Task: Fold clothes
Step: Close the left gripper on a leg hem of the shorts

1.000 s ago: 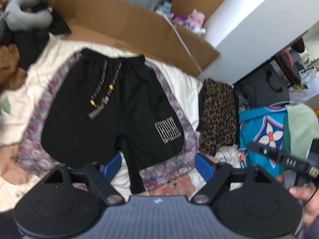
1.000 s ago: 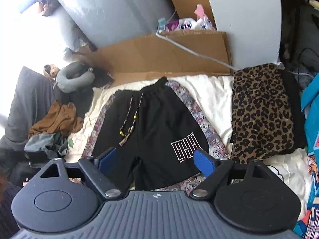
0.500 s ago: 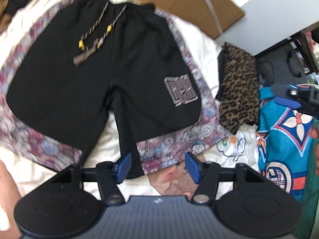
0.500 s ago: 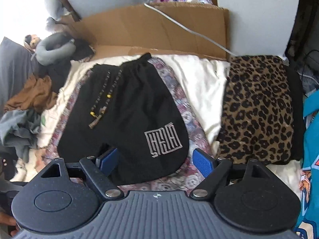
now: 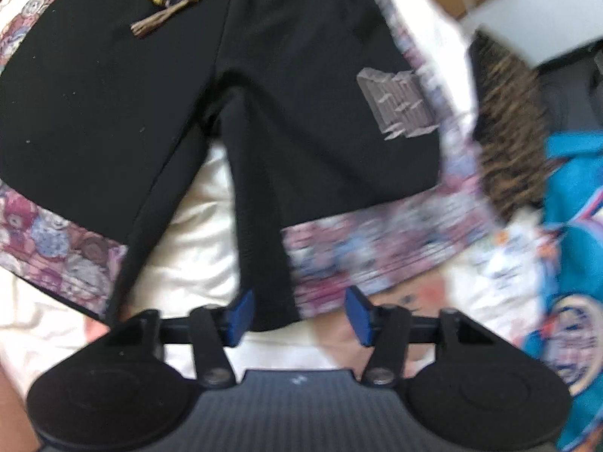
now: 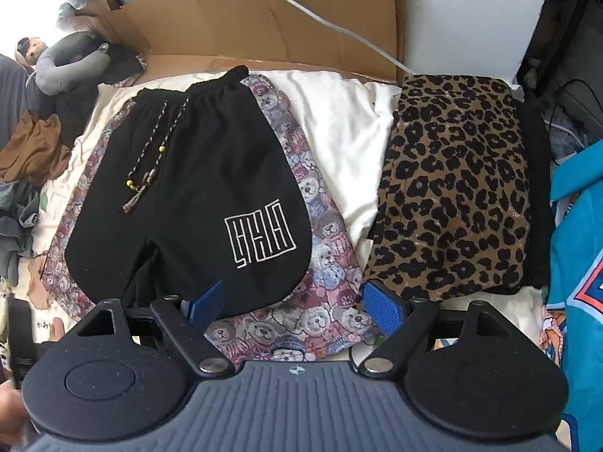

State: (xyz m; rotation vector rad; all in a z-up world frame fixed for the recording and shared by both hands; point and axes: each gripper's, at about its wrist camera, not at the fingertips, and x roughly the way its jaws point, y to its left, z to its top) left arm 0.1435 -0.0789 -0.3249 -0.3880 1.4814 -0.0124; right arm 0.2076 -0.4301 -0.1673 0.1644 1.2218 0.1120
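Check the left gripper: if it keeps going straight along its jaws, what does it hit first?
Most likely the black shorts: the left gripper is open, its jaws either side of the hem of the inner black leg strip. Depth is unclear in the blurred fisheye, so it may graze the white sheet just beside that.

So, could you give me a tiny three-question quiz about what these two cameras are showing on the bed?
1. True or false: the left gripper is clamped shut on the black shorts.
2. Which garment lies to the right of the shorts in the right wrist view? A) leopard-print garment B) a striped towel C) a red sweater
3. Fill in: the yellow beads hang on the shorts' ____.

Key: 1 false, its jaws stand apart over a leg hem; 2 A; 3 drawstring.
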